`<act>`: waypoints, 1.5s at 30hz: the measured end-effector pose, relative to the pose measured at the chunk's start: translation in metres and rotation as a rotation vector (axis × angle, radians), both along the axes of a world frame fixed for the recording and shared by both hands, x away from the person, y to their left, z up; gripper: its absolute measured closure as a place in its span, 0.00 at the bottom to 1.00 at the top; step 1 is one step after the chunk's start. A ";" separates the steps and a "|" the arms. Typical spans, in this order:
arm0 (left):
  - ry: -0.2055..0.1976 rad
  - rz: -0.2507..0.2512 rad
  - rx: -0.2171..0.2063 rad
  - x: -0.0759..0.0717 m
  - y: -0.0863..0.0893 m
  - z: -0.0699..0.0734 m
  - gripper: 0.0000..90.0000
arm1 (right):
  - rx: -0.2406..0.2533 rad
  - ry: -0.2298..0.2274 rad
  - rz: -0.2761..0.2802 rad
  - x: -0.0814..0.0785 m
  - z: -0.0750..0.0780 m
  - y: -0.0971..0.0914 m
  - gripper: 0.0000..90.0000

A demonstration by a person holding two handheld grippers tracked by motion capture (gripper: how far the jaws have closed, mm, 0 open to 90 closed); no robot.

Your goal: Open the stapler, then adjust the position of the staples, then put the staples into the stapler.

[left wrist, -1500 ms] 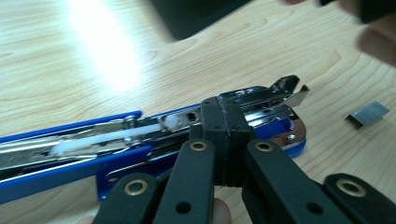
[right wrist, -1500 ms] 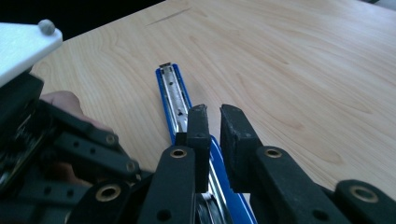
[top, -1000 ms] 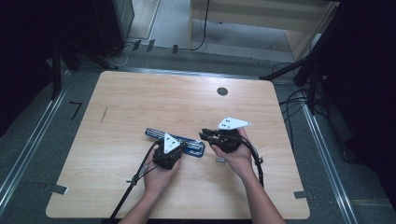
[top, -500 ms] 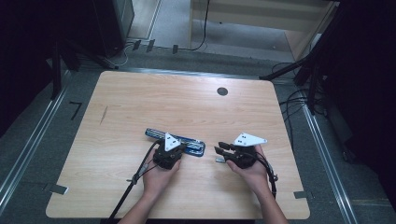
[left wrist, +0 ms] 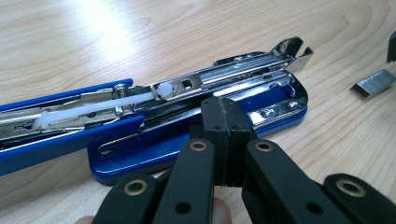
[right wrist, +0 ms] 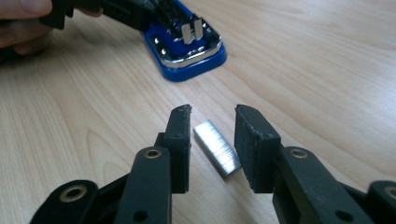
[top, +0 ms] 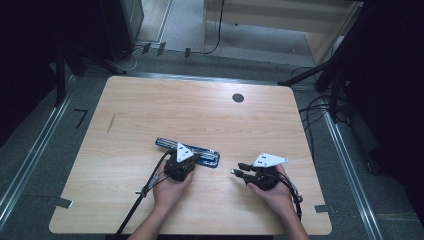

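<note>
Wooden table (top: 150, 115), pale grain, with a small dark round hole (top: 238, 98) toward the far edge, well beyond the stapler.

Blue stapler (top: 190, 148), the landmark here: lying flat on the table, a little nearer the person than mid-table. Swung open, as seen in the left gripper view: blue top arm (left wrist: 51, 135) laid out to one side, chrome staple channel (left wrist: 233, 74) exposed above the blue base (left wrist: 187, 154), white plastic pusher rod (left wrist: 93, 105) lying along the channel.

Left hand (top: 167, 192) just on the near side of the stapler, wrapped around the left gripper (top: 181, 161). Jaws fully closed, pads pressed flat together with nothing visible between them, tips resting right over the stapler's base; whether actually touching the base, cannot tell.

Right hand (top: 275, 195) to the right of the stapler, apart from it, carrying the right gripper (right wrist: 212, 140) low over the table. Jaws partly open and just been opening wider, pads clear of everything.

Strip of staples (right wrist: 217, 148), small and silvery, lying flat on the table just off the stapler's front end, to its right. Sitting between the two right pads without contact on either side.
</note>
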State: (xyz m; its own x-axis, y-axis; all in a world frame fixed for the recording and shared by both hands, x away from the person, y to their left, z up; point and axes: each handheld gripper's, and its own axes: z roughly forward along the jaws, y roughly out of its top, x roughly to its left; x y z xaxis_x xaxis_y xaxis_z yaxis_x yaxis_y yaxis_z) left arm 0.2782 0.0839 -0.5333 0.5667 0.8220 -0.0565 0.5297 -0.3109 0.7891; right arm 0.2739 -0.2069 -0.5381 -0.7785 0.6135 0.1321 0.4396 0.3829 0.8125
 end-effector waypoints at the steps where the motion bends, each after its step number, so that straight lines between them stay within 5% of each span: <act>1: 0.001 0.000 0.000 0.000 0.000 0.000 1.00 | -0.007 -0.002 0.004 0.000 -0.001 0.001 0.74; 29: 0.003 -0.004 0.000 0.000 0.000 0.000 1.00 | -0.003 0.005 -0.012 0.004 -0.007 -0.002 0.59; 45: 0.006 -0.005 -0.002 0.000 0.001 0.000 1.00 | -0.002 -0.016 0.006 0.010 0.002 -0.010 0.67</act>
